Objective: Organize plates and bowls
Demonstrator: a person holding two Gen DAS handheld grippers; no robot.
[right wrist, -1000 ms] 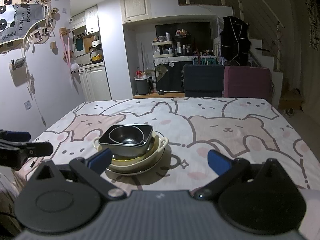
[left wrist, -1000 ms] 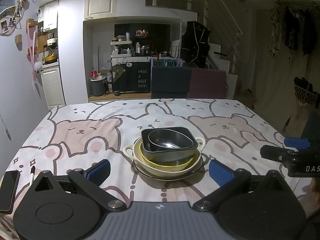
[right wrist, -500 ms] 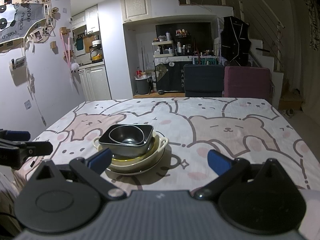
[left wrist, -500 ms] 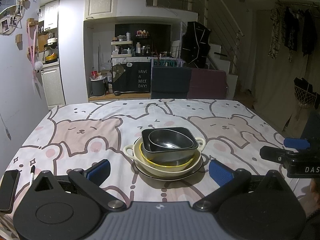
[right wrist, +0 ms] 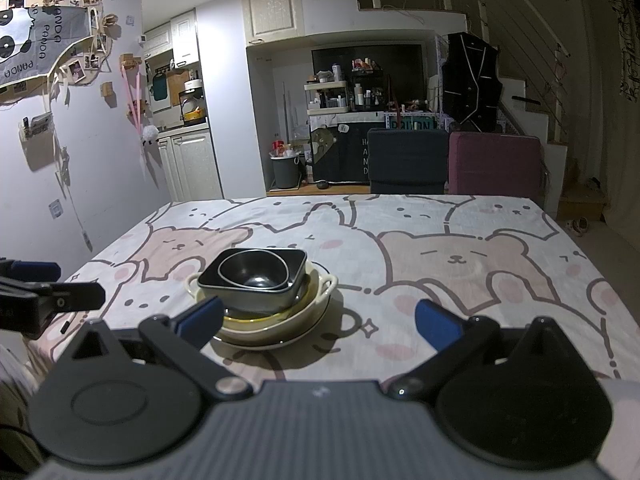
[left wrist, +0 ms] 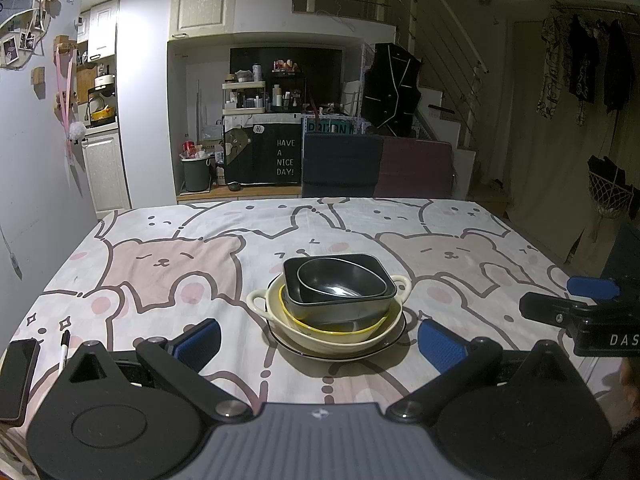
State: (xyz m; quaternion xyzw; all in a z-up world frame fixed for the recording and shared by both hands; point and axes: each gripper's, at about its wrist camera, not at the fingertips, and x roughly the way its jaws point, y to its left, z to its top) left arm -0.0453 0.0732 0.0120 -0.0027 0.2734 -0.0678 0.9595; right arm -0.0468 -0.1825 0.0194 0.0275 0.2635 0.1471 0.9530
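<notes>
Item: nested stack at mid-table, on the bear-print tablecloth (left wrist: 168, 264).
- Contents, bottom up: dark-rimmed plate (left wrist: 396, 338); cream two-handled bowl (left wrist: 336, 340); yellow-rimmed bowl (left wrist: 348, 326); grey rectangular dish (left wrist: 340, 304), long axis crosswise to you; small dark bowl (left wrist: 340, 280) inside it.
- Your left gripper (left wrist: 320, 340) sat spread and empty, the stack dead ahead between its fingers; this one was nearer.
- Your right gripper (right wrist: 320, 320) was likewise splayed, holding nothing, the stack ahead-left by its left finger.

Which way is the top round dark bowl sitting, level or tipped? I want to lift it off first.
Tipped. The round dark bowl leans inside the square dark dish, one side riding higher.
</notes>
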